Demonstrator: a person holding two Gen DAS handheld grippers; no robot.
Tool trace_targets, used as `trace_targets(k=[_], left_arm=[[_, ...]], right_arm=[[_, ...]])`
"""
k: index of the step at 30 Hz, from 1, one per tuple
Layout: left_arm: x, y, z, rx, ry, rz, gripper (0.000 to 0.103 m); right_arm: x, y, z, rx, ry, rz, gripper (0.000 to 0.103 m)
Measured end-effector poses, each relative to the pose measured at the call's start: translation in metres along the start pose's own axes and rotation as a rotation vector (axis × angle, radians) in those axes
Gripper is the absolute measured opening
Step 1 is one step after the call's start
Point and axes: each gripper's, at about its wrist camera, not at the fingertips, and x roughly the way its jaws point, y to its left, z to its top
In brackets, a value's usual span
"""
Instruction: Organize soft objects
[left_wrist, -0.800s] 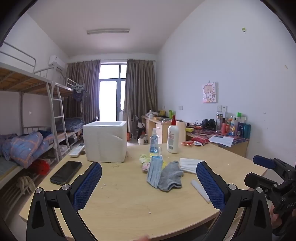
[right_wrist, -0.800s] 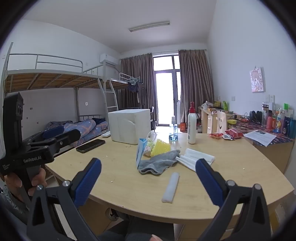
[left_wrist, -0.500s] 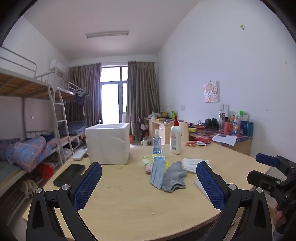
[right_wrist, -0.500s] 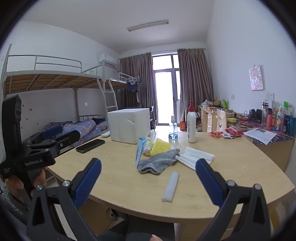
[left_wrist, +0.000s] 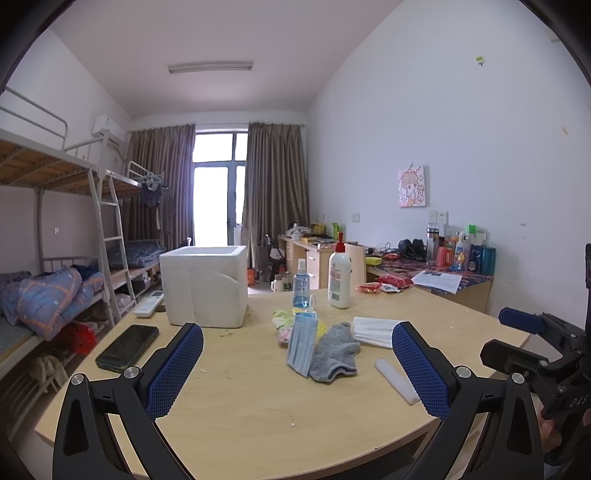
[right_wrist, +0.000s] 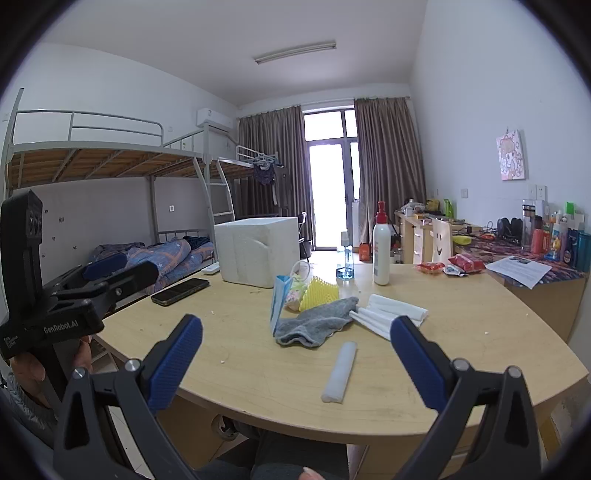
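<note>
Two black grippers with blue ribbed pads hover over the near edge of the round light-wood table. The left gripper has its jaws spread wide and holds nothing; the right gripper is likewise wide apart and holds nothing. Both are level and face the far edge.

Toward the middle of the table lies one loose heap of soft things: one crumpled grey sock, one pale blue face mask propped against its left side, one yellow ribbed scrubber, and one small floral cloth pouch behind the mask. Just to the right of the sock sits one stack of folded white cloths, touching the sock's edge in the right wrist view. One white foam stick lies alone nearer the near edge, apart from the heap.

Toward the far left edge stands one white foam box, open at the top. One black phone lies flat near the left edge, and one white remote is beside the box. Near the far edge stand two bottles: one white pump bottle with a red top and one small clear blue spray bottle.
</note>
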Motion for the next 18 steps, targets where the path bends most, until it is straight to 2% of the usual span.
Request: trace_targets(k=[18], left_arm=[[-0.0039,0.0031,0.0019,-0.024,-0.015,-0.001,0.102]], right_arm=[[-0.0029,0.0004,0.0022,-0.002,-0.003,-0.004,0.103]])
